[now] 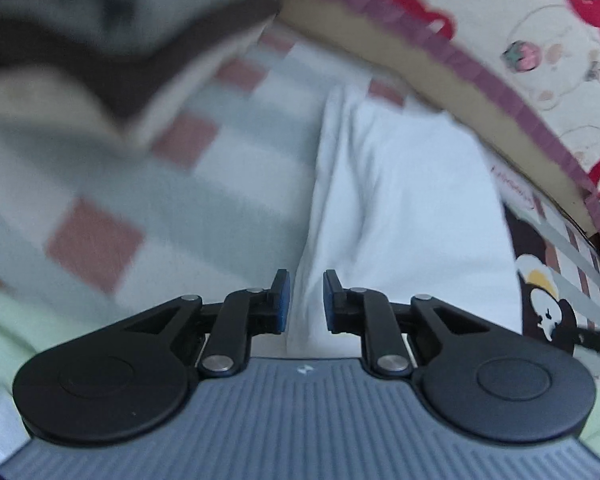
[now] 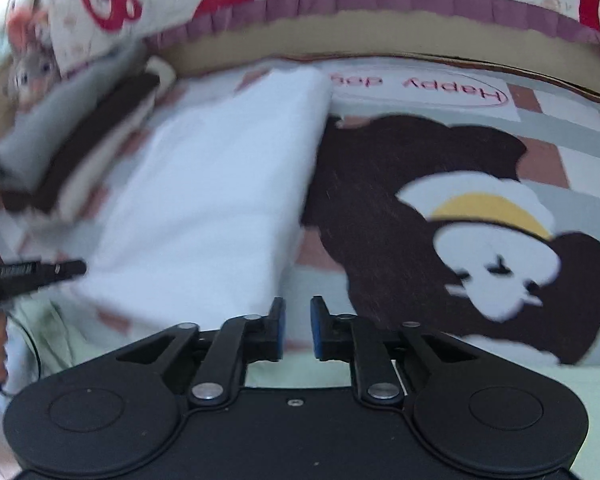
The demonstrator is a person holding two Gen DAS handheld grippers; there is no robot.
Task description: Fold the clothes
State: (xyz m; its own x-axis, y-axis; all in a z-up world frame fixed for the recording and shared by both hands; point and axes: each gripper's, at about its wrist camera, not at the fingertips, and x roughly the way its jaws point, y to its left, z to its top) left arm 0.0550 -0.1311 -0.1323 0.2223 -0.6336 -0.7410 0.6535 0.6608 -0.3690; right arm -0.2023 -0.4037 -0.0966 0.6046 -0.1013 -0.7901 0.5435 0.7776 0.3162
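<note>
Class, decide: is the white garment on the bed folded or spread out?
Folded: the white garment lies as a narrow, thick oblong with straight edges on the bed cover.

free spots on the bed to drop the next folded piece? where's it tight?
Bare bedspread lies right of the white folded garment, over the bear print, up to the beige mattress edge. Crowded: the strip between the garment and the stack of folded clothes. Both the left gripper and right gripper are open, holding nothing.
</note>
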